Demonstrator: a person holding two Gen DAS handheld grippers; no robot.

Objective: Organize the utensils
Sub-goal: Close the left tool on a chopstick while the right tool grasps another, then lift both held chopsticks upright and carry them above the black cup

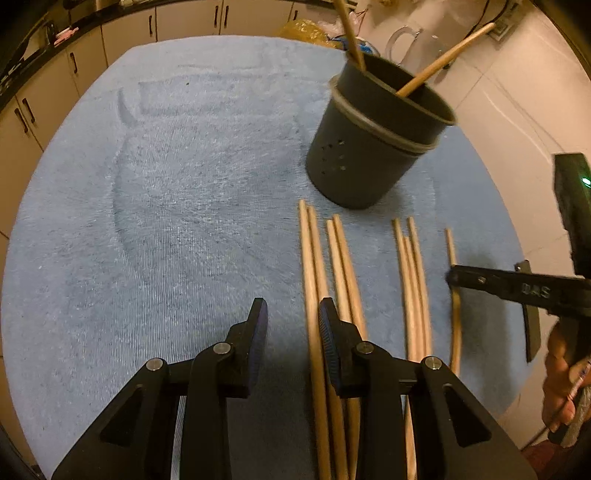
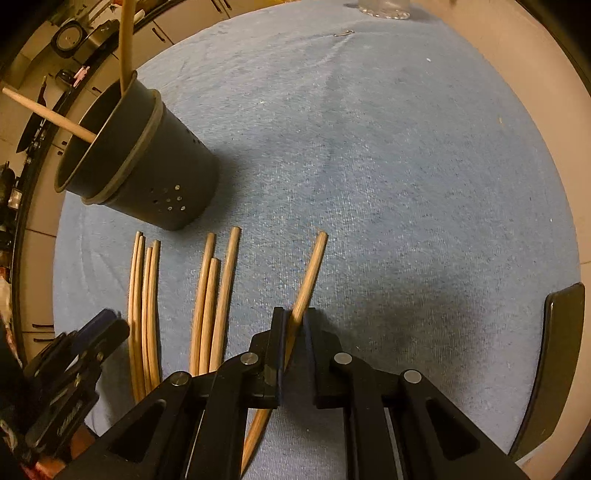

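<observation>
A dark grey holder (image 1: 369, 147) (image 2: 147, 166) stands on the blue towel (image 1: 166, 203) with two wooden chopsticks (image 1: 443, 55) leaning in it. Several more chopsticks (image 1: 343, 266) (image 2: 210, 295) lie side by side in front of it. My left gripper (image 1: 292, 317) is open low over the towel with only cloth between its fingers; its right finger (image 1: 328, 325) sits over the leftmost chopsticks. My right gripper (image 2: 295, 317) is shut on a single chopstick (image 2: 314, 266), the one farthest right, whose far end points up and away. In the left wrist view the right gripper (image 1: 452, 277) reaches in from the right.
The towel covers a round table; pale floor shows past its edge. Cabinets (image 1: 74, 74) line the back left. A clear glass object (image 2: 384, 9) stands at the far edge. A dark chair back (image 2: 554, 350) rises at the right. A hand (image 1: 561, 387) holds the right gripper.
</observation>
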